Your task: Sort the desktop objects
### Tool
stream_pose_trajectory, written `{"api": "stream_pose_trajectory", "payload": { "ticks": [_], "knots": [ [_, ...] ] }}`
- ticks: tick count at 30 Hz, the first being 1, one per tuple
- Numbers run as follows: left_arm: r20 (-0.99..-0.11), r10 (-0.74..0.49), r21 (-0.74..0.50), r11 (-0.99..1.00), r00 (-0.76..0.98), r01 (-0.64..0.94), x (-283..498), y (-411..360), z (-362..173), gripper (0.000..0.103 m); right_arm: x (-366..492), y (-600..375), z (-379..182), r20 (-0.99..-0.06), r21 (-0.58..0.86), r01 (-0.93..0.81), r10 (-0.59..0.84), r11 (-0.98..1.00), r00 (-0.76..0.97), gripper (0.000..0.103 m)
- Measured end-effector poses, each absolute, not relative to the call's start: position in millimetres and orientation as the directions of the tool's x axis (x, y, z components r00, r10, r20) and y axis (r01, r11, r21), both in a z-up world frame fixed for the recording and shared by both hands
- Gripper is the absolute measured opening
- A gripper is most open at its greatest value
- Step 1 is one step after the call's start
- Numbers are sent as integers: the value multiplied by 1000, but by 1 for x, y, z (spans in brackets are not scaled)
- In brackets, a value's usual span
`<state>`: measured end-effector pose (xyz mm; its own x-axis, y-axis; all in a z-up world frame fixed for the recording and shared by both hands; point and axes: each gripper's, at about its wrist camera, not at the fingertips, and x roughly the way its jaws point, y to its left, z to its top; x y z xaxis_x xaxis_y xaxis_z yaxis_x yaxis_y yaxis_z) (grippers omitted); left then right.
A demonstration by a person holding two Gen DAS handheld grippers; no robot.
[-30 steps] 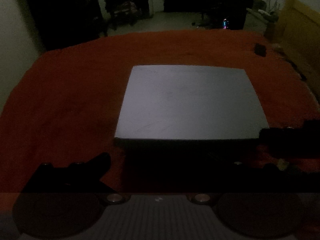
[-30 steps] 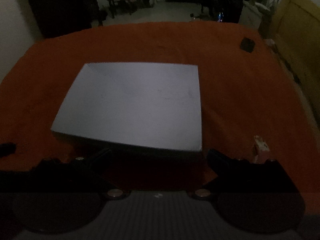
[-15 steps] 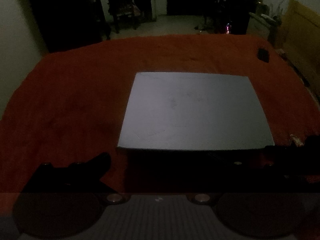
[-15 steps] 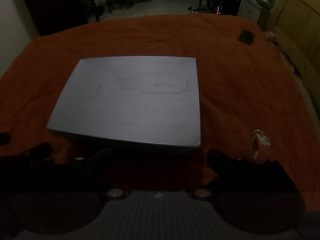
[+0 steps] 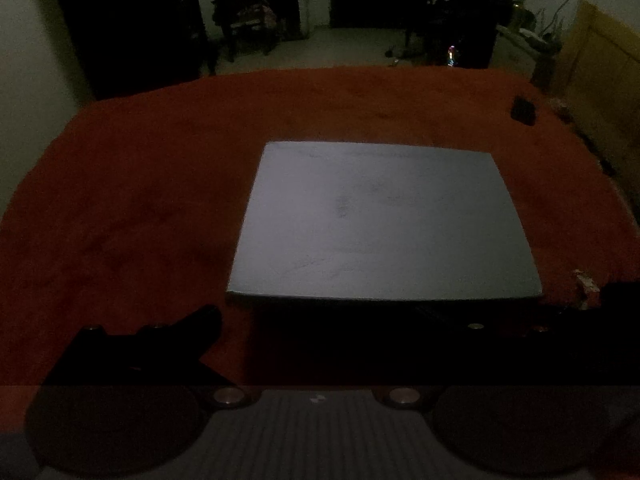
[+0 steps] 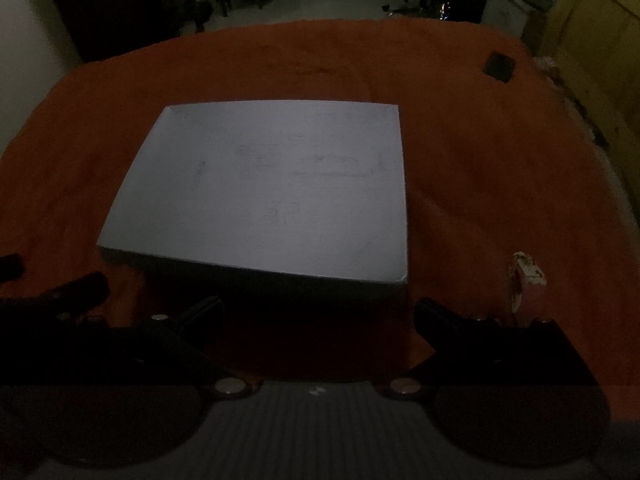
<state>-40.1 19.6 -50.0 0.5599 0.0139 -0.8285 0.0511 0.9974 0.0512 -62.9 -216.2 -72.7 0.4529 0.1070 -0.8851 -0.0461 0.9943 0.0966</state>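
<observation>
A flat white box [image 5: 380, 220] lies on the red cloth, also in the right wrist view [image 6: 268, 188]. A small pink and white object [image 6: 528, 284] lies right of the box's near corner; its tip shows in the left wrist view [image 5: 585, 284]. A small black object [image 6: 499, 67] lies far right, also in the left wrist view [image 5: 523, 110]. My left gripper [image 5: 328, 320] is open, just short of the box's near edge. My right gripper [image 6: 316, 312] is open in front of the box's near edge. Both are empty.
The red cloth [image 5: 140, 200] covers the whole surface. A wooden board [image 6: 592, 40] stands along the right side. A chair [image 5: 240, 8] and dark furniture stand on the floor beyond the far edge. The scene is very dim.
Both grippers have drawn back and risen a little, so the box sits slightly farther off. The right gripper's dark body now shows at the right of the left wrist view.
</observation>
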Motion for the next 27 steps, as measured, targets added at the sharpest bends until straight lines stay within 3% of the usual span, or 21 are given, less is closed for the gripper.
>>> {"api": "stream_pose_trajectory", "payload": {
  "ticks": [27],
  "knots": [
    [-830,-12,32,997,557,70,-43,9,-50,103,-64,-211,-74,-891,87,-39,95,995,444,103]
  ]
}}
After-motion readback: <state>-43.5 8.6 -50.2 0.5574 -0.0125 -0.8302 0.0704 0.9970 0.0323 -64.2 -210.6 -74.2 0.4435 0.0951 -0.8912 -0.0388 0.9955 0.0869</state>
